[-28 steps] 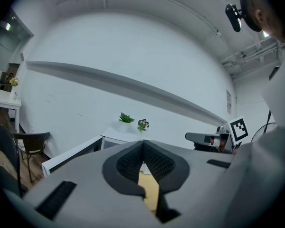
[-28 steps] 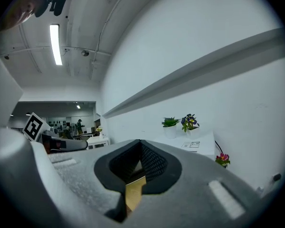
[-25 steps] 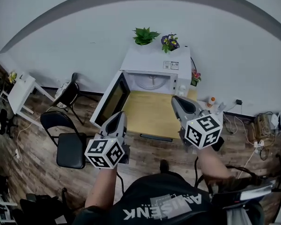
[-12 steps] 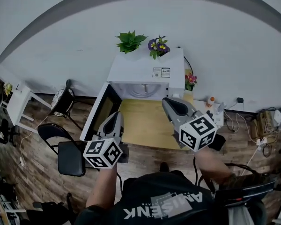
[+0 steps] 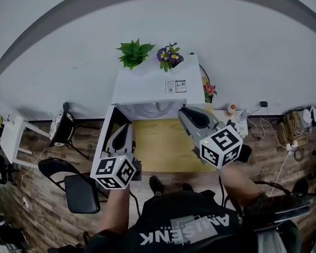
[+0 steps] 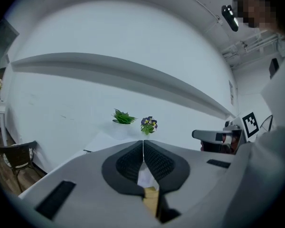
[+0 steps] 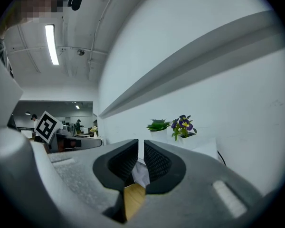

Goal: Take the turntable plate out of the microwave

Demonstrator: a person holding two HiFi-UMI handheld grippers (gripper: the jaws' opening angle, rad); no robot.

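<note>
A white microwave (image 5: 152,86) stands at the back of a wooden table (image 5: 163,144), with its door (image 5: 108,133) swung open to the left. Inside the cavity only a pale curved edge of the turntable plate (image 5: 156,108) shows. My left gripper (image 5: 124,131) hangs in front of the open door, shut and holding nothing; its pads (image 6: 154,160) meet. My right gripper (image 5: 185,113) is at the right side of the cavity mouth. Its jaws are opening, with a thin slit and nothing between them, as the right gripper view (image 7: 140,140) shows.
A green plant (image 5: 131,52) and a purple flower pot (image 5: 168,56) sit on top of the microwave. Pink flowers (image 5: 208,90) and small bottles (image 5: 231,109) stand to its right, with cables (image 5: 289,128) beyond. A black chair (image 5: 76,187) stands on the floor at the left.
Both grippers have moved forward toward the microwave's open front. The microwave now sits closer beneath me and its cavity is largely hidden from the head view.
</note>
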